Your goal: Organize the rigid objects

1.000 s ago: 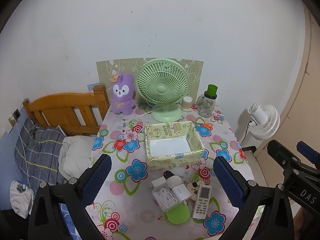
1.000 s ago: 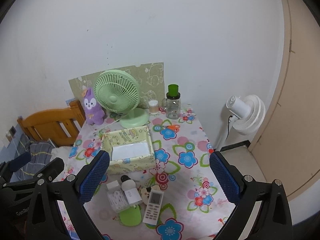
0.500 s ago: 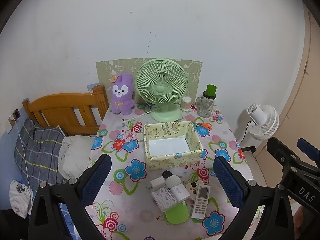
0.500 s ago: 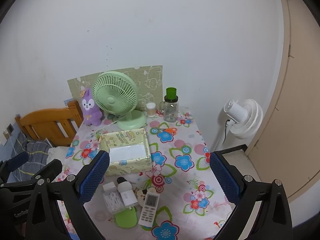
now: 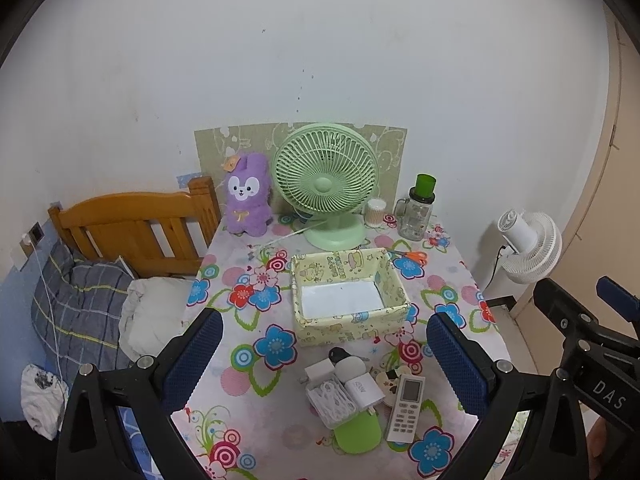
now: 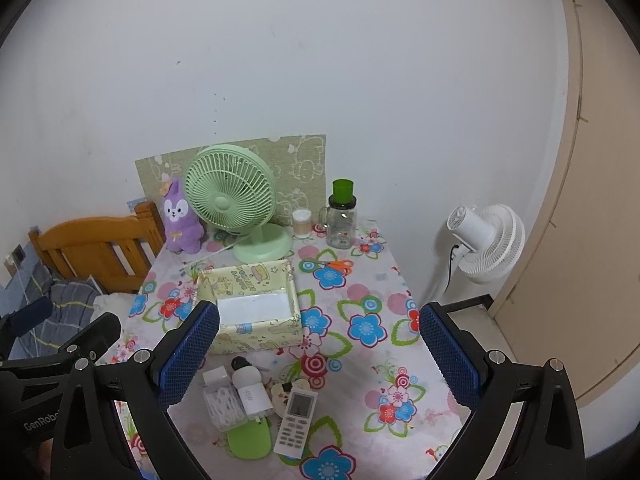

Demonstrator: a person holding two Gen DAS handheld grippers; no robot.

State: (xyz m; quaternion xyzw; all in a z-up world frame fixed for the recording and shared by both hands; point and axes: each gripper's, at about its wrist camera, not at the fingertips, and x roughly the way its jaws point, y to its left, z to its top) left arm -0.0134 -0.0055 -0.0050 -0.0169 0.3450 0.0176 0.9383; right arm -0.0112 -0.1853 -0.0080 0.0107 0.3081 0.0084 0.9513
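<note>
Both the left hand-held gripper and the right hand-held gripper hang wide apart and hold nothing, above the near edge of the worktop. The small things lie in a tight cluster at the near side: a remote, a white charger, a clear case and a green oval case. The yellow box sits just beyond them, with nothing in it. The remote, at the right edge of the cluster, looks easiest to take first: come down over its long sides, then lift clear before crossing the box wall.

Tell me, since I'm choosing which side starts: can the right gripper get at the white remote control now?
Probably yes. The right gripper has its jaws open and empty, and the white remote control lies uncovered on the floral tablecloth, with nothing above it.
</note>
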